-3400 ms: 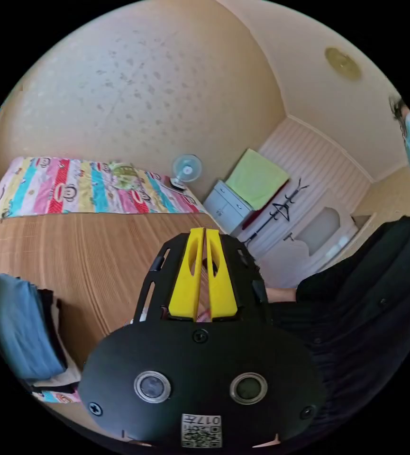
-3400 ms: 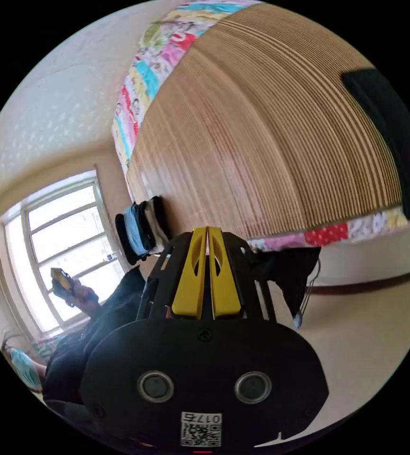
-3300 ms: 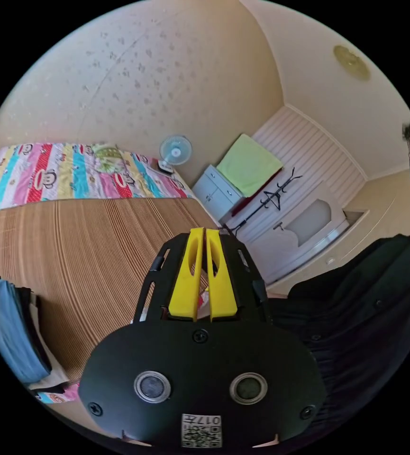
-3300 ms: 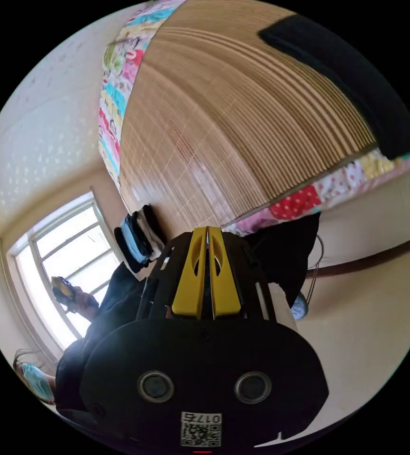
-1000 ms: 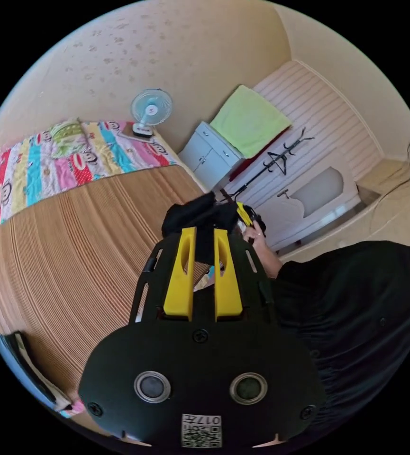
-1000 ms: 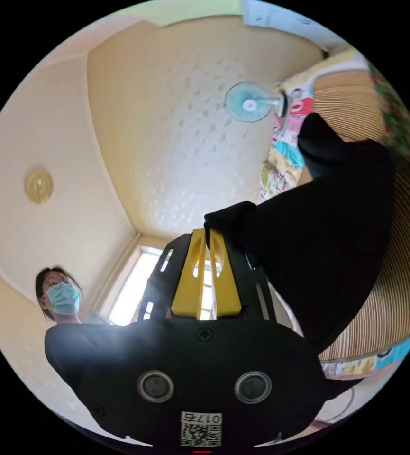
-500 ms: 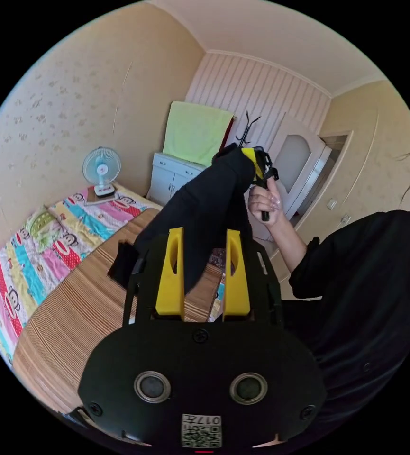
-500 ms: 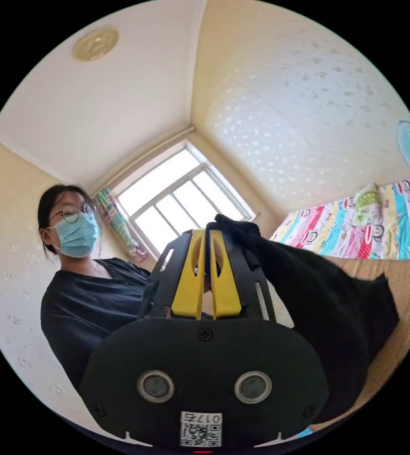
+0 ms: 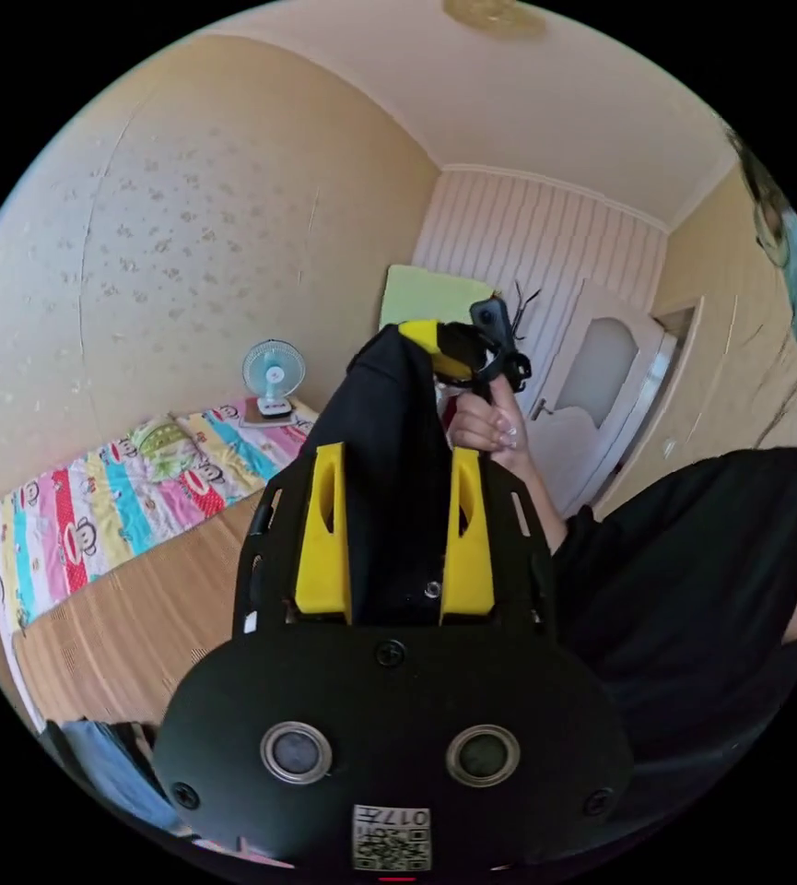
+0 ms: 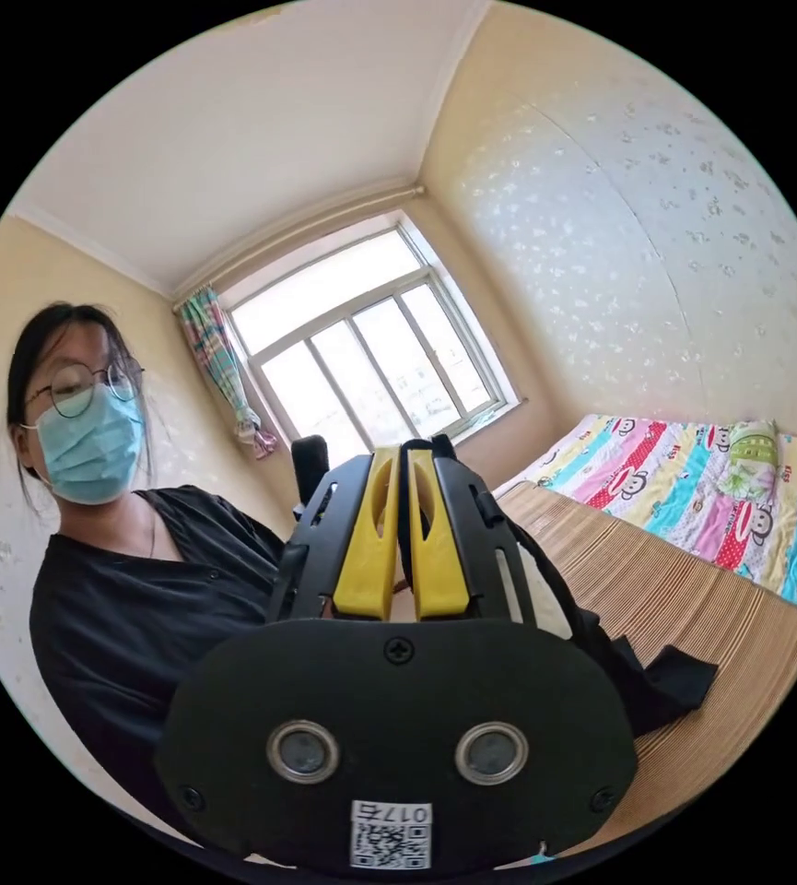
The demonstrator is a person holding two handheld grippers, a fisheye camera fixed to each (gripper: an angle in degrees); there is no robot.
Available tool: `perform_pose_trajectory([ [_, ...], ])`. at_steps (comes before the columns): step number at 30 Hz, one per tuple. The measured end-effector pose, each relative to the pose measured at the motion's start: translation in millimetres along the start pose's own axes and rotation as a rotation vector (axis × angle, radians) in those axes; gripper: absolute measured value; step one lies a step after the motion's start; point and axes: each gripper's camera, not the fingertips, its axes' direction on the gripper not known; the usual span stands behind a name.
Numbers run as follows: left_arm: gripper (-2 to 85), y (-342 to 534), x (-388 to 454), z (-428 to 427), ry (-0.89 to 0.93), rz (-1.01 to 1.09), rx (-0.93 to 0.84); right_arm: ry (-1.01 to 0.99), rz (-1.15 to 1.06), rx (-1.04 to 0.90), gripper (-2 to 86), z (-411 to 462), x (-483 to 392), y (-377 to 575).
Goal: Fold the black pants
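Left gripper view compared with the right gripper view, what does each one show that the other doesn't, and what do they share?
Left gripper view: a fan, a door and a green cloth beyond the open left hand-held gripper. Right gripper view: a window and curtain behind the right hand-held gripper, shut on the black pants. Shared: the black pants, the striped mat, the colourful quilt and the person's black top.

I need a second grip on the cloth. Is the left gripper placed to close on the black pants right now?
Probably yes: the left gripper is open, with the black pants hanging between its jaws, held up by the right gripper.
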Motion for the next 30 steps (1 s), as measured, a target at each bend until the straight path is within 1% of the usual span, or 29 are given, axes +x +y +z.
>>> perform_pose_trajectory([
  [2, 18.6, -6, 6, 0, -0.027, -0.006, -0.05, 0.019, 0.01, -0.025, 1.0, 37, 6, 6],
  [3, 19.4, -7, 11, -2, -0.079, -0.017, -0.068, 0.025, 0.023, -0.041, 0.9, 60, 12, 10],
  [4, 18.9, -7, 13, -2, -0.117, -0.025, -0.074, 0.01, 0.022, -0.064, 0.9, 82, 17, 15],
  [5, 17.9, -5, 15, -5, -0.196, -0.037, -0.076, 0.001, 0.017, -0.072, 0.8, 91, 20, 19],
  [6, 15.3, -3, 15, -10, -0.252, -0.044, -0.065, -0.017, 0.008, -0.078, 0.9, 106, 24, 26],
  [7, 14.0, -2, 15, -13, -0.263, -0.045, -0.058, -0.036, 0.0, -0.077, 0.9, 117, 28, 35],
  [11, 12.6, -2, 4, -49, -0.187, -0.059, 0.051, -0.103, -0.037, -0.055, 1.0, 134, 39, 60],
  [13, 12.7, -16, 3, -52, -0.179, -0.052, 0.029, -0.15, -0.102, -0.049, 1.0, 144, 38, 73],
  [14, 12.8, -28, 5, -50, -0.147, -0.027, 0.018, -0.159, -0.12, -0.048, 1.0, 147, 37, 75],
  [15, 11.4, -43, 8, -47, -0.067, 0.014, 0.016, -0.18, -0.16, -0.05, 1.0, 153, 35, 78],
  [16, 10.7, -49, 10, -45, -0.028, 0.033, 0.019, -0.196, -0.187, -0.061, 1.0, 160, 35, 79],
  [17, 8.0, -61, 11, -46, 0.009, 0.049, 0.045, -0.195, -0.195, -0.065, 1.1, 162, 36, 79],
  [18, 6.0, -72, 11, -52, 0.018, 0.056, 0.09, -0.162, -0.206, -0.063, 1.1, 163, 35, 80],
  [21, 3.7, -99, 5, -61, 0.04, 0.044, 0.168, 0.009, -0.224, -0.082, 1.2, 158, 25, 91],
  [24, 2.8, -132, 4, -67, 0.091, 0.031, 0.214, 0.059, -0.251, -0.118, 0.9, 146, 17, 126],
  [26, 2.4, -151, 6, -68, 0.159, 0.027, 0.23, 0.127, -0.201, -0.102, 1.0, 132, 22, 161],
  [27, 2.2, -163, 10, -69, 0.184, 0.02, 0.245, 0.214, -0.131, -0.079, 1.1, 122, 30, 189],
  [28, 2.1, -169, 13, -70, 0.183, 0.017, 0.253, 0.303, -0.053, -0.049, 1.6, 113, 40, 221],
  [30, 1.8, -197, 25, -77, 0.157, 0.014, 0.276, 0.4, 0.046, -0.013, 2.7, 106, 55, 271],
])
